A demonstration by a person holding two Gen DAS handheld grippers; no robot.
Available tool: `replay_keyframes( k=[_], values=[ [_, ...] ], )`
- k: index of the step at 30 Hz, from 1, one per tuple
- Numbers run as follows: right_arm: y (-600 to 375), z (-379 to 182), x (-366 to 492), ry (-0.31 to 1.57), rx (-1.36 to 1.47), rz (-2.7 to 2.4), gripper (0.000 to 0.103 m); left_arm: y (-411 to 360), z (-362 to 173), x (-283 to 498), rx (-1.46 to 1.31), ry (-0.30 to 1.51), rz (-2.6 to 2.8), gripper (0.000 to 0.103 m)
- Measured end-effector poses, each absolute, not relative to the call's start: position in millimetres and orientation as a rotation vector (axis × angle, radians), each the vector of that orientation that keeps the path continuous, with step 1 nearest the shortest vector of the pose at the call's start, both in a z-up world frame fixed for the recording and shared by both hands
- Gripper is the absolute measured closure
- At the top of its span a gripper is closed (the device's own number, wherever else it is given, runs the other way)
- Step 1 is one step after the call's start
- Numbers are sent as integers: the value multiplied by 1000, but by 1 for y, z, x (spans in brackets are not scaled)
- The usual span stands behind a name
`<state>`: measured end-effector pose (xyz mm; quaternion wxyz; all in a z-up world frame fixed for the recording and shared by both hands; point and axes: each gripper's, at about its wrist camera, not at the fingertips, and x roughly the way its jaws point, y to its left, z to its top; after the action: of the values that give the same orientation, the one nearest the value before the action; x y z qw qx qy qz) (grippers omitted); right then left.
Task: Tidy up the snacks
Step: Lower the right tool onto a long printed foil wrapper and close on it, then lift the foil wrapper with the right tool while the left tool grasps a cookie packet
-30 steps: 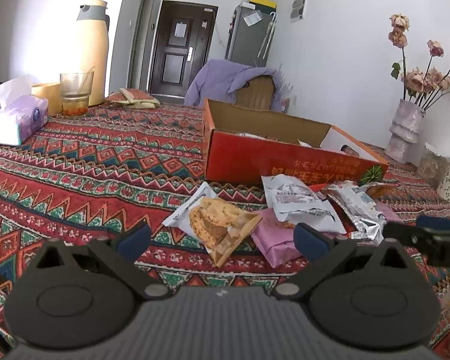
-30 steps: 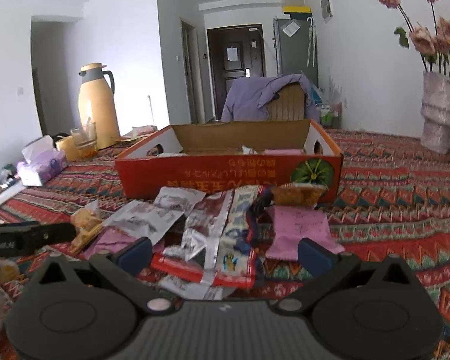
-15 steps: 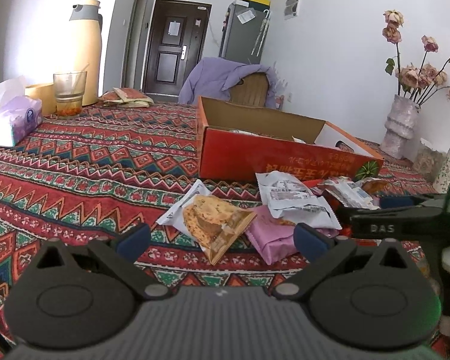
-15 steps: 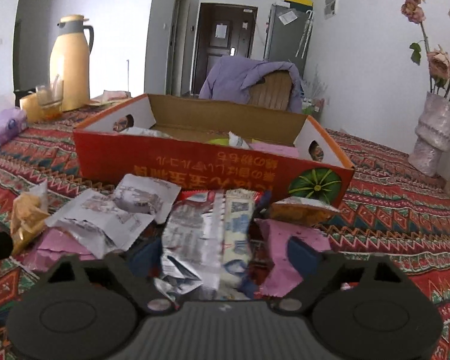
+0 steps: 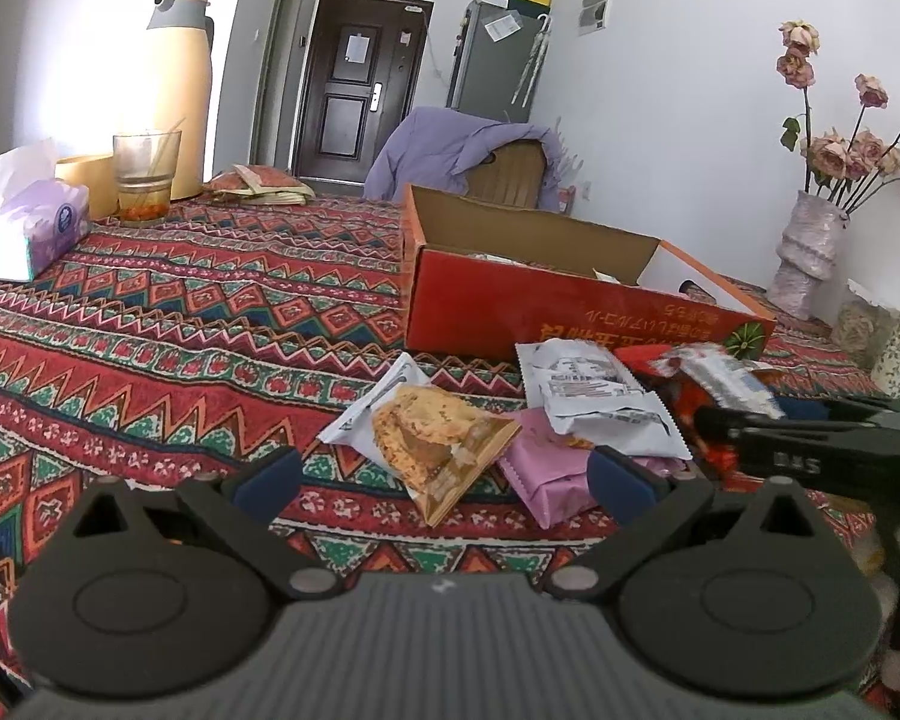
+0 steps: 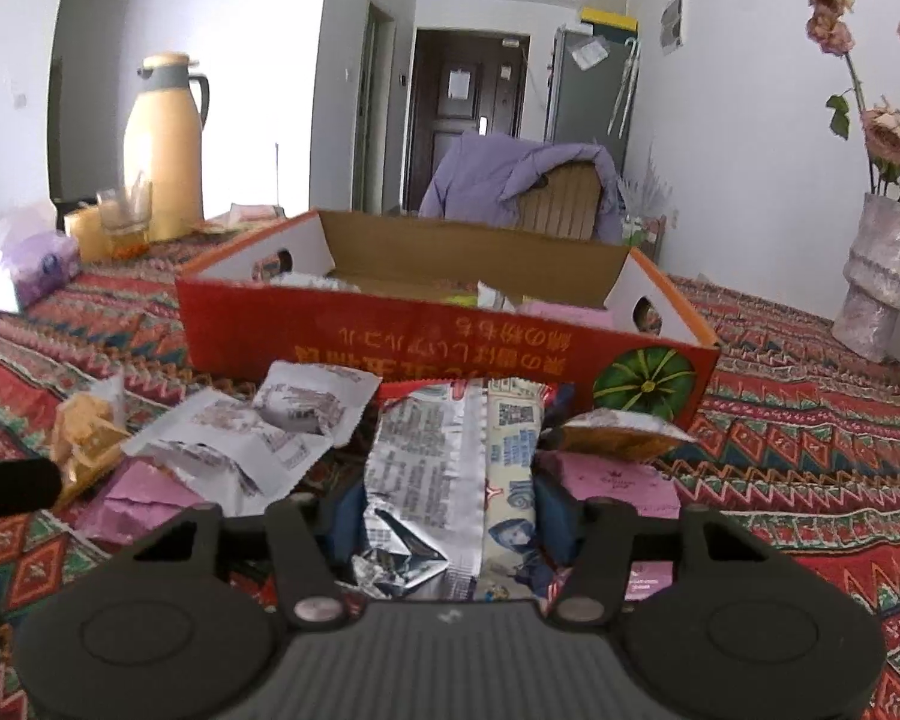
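Note:
Loose snack packets lie on the patterned cloth in front of a red cardboard box (image 5: 570, 312) (image 6: 426, 342). My left gripper (image 5: 444, 477) hovers open just short of a cookie packet (image 5: 438, 444) and a pink packet (image 5: 546, 474), gripping nothing. A white packet (image 5: 594, 402) lies beyond the pink one. My right gripper (image 6: 450, 516) is closing on a silver and red foil snack packet (image 6: 450, 468), and its blue pads meet the packet's two long edges. In the left wrist view the right gripper (image 5: 810, 450) reaches in from the right.
The box holds a few packets. A tissue box (image 5: 30, 234), a glass (image 5: 144, 174) and a yellow thermos (image 5: 180, 90) stand at the far left. A vase of dried roses (image 6: 882, 282) stands at the right. A chair with a purple jacket (image 6: 528, 180) is behind the box.
My right gripper moved in over the foil packet and its jaws narrowed from wide open until they flank it. The left gripper stayed in place, still open.

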<state>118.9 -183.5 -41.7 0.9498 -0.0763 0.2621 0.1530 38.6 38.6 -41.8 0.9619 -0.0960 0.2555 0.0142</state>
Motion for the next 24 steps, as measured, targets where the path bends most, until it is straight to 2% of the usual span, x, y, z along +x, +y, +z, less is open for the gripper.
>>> replay_keyframes(
  k=[9, 15, 24],
  values=[
    [-217, -32, 87, 403, -44, 348, 46, 36, -42, 41, -178, 534, 60, 0],
    [-219, -36, 89, 404, -17, 369, 46, 27, -33, 51, -111, 568, 116, 0],
    [-224, -38, 89, 403, 15, 378, 46, 36, -11, 94, -168, 641, 238, 0]
  ],
)
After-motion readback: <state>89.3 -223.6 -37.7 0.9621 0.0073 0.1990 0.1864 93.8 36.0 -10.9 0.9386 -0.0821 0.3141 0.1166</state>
